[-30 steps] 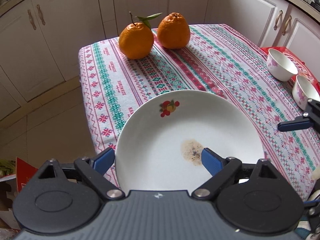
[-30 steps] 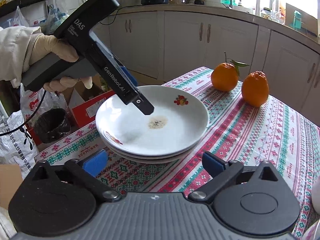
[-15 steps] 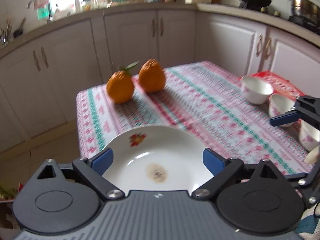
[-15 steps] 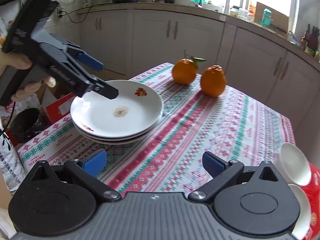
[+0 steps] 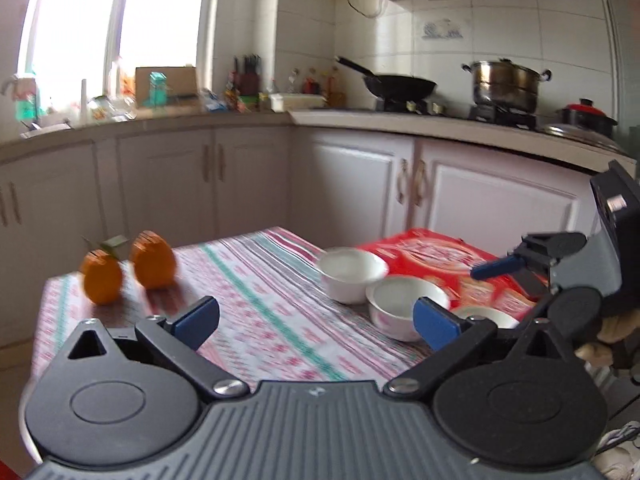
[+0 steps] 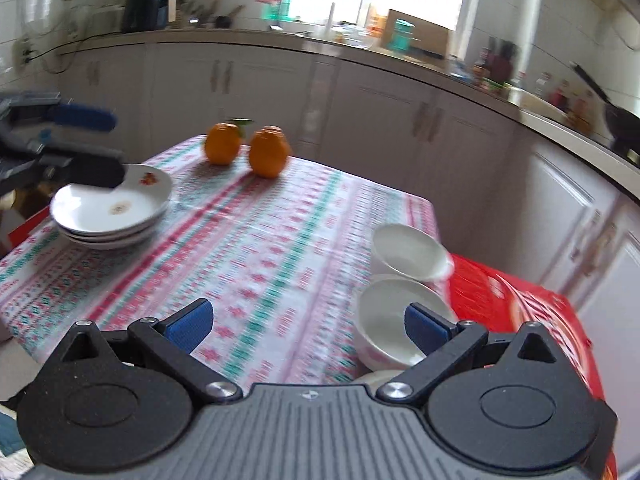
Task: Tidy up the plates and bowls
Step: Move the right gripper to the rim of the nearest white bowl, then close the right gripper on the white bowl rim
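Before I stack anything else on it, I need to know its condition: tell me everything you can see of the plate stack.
The plate stack looks like three shallow white, glossy plates, probably ceramic, nested level near the tablecloth's left corner. The top plate bears a small red fruit motif near its far rim and a brownish smudge at its centre. The left gripper hangs open above its left side, not visibly touching. Two oranges sit apart behind it.

My fingertips are blue. White plates, one with a red fruit motif, white bowls, orange fruit, red-green-white striped tablecloth, red mat.
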